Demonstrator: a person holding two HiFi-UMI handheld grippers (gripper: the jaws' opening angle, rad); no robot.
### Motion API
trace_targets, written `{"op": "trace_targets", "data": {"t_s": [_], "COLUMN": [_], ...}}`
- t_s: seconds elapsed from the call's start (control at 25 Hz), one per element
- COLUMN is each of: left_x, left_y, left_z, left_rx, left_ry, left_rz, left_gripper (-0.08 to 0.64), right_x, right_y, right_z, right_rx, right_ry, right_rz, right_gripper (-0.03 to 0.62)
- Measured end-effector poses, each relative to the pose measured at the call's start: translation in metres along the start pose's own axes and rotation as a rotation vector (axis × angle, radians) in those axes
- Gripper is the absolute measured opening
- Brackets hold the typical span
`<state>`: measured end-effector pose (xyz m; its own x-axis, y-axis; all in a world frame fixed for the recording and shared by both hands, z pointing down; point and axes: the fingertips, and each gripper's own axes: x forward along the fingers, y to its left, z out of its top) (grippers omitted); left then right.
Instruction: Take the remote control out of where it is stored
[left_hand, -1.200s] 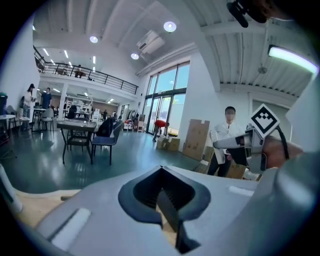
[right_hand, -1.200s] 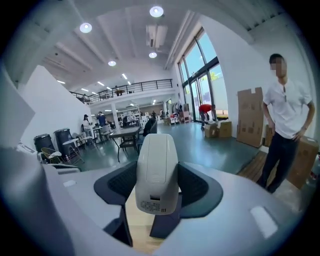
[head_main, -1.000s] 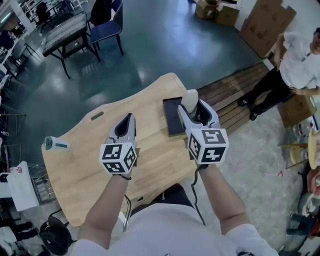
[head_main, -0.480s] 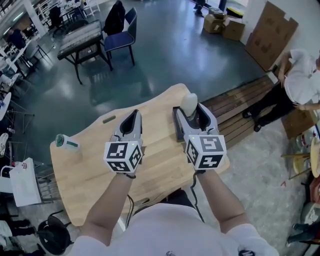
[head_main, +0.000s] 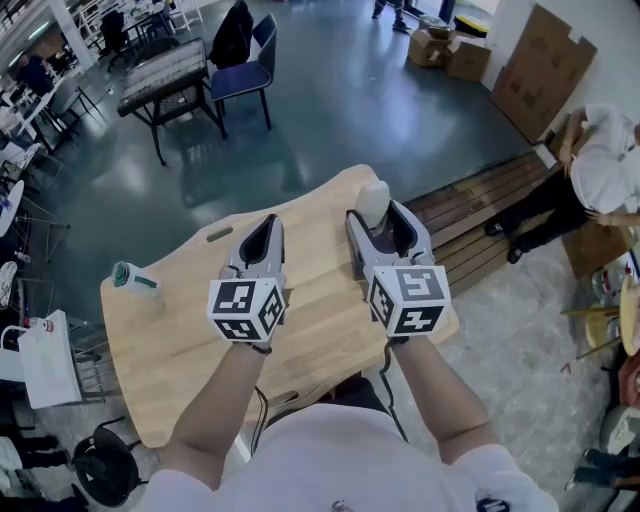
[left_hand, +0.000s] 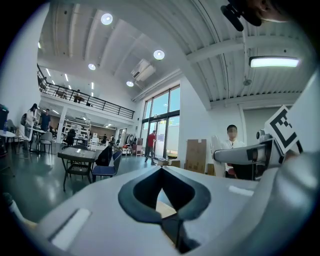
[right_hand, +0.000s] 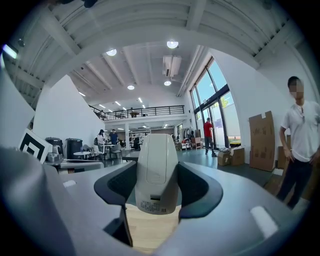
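Glossy dark-green floor (head_main: 330, 100) surrounded a pale wooden desk (head_main: 170, 350). A blue chair (head_main: 240, 75) stood beside a dark table (head_main: 160, 82). Flattened cardboard (head_main: 545, 65) leaned against the wall (head_main: 615, 40) (upper right). Tall windows (left_hand: 162, 120) admitted daylight.

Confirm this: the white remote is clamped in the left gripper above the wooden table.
Wrong on one point: the white remote is clamped in the right gripper, not the left, above the wooden table. The right gripper view shows it between those jaws; the left gripper is shut on nothing.
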<state>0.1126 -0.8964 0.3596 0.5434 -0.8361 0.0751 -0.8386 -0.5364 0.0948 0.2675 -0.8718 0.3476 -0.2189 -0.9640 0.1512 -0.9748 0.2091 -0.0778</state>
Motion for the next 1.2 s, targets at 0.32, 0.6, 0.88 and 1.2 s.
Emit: {"op": "trace_targets", "data": {"t_s": [0.32, 0.6, 0.88, 1.2], "left_x": [-0.002, 0.000, 0.005, 0.007], "left_y": [-0.004, -0.006, -0.010, -0.010], "left_z": [0.005, 0.006, 0.006, 0.005], "left_rx": [0.002, 0.003, 0.010, 0.010], "left_ry": [-0.009, -0.015, -0.013, -0.009], "left_rz": [0.003, 0.006, 0.008, 0.011], "left_gripper": [0.000, 0.000, 0.000, 0.000], "right_x": [-0.004, -0.005, -0.004, -0.003], "right_y": [-0.004, -0.007, -0.013, -0.015], "right_z": [-0.003, -0.003, -0.005, -0.007], "right_rx": [0.013, 0.012, 0.011, 0.014], "right_ry": [0.011, 0.014, 0.020, 0.025], "right_rz": [-0.005, -0.008, -0.009, -0.009], "right_gripper": [0.285, 0.285, 0.285, 0.285]}}
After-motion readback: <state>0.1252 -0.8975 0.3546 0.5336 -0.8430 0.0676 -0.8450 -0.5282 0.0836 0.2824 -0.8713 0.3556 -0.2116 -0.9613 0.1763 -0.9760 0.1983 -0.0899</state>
